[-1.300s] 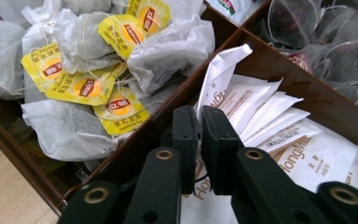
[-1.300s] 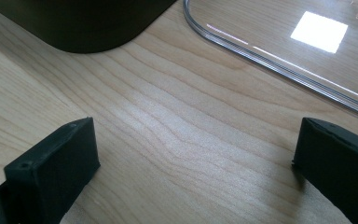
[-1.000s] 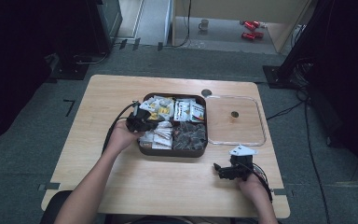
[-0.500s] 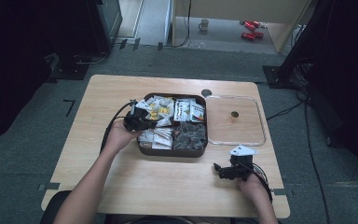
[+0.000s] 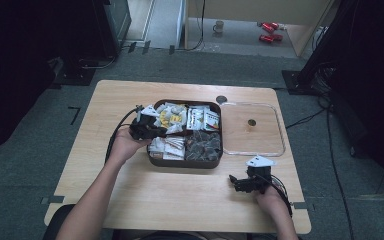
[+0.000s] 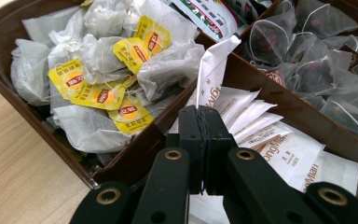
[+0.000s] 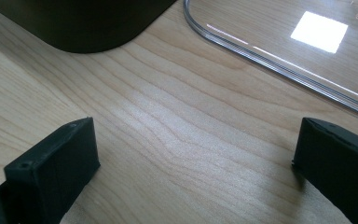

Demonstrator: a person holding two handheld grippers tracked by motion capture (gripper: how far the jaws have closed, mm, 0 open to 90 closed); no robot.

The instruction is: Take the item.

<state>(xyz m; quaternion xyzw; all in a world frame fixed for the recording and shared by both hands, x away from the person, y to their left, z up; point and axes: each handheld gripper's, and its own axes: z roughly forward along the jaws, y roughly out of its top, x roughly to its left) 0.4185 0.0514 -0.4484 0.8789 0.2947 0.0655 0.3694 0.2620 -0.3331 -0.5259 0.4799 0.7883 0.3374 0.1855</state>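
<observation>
A dark brown tray [image 5: 184, 163] with four compartments of tea bags and sachets stands mid-table. My left gripper [image 5: 147, 125] hovers over its left side. In the left gripper view this gripper [image 6: 204, 116] is shut on a white sachet [image 6: 214, 70] that sticks up past the jaw tips, above more white sachets [image 6: 284, 154]. Tea bags with yellow tags [image 6: 98, 93] lie to the left and pyramid bags [image 6: 317, 51] at the top right. My right gripper [image 5: 236, 182] rests open on the table near the front right, and nothing lies between the jaws of this gripper [image 7: 196, 154].
A clear lid [image 5: 280, 137] lies flat on the table right of the tray; its edge [image 7: 284, 56] and the tray's corner [image 7: 88, 23] lie ahead of the right gripper. Bare wood spans the table's front and left.
My left gripper has drifted a little left and toward the far side over the tray with the sachet in it. The right gripper has stayed still.
</observation>
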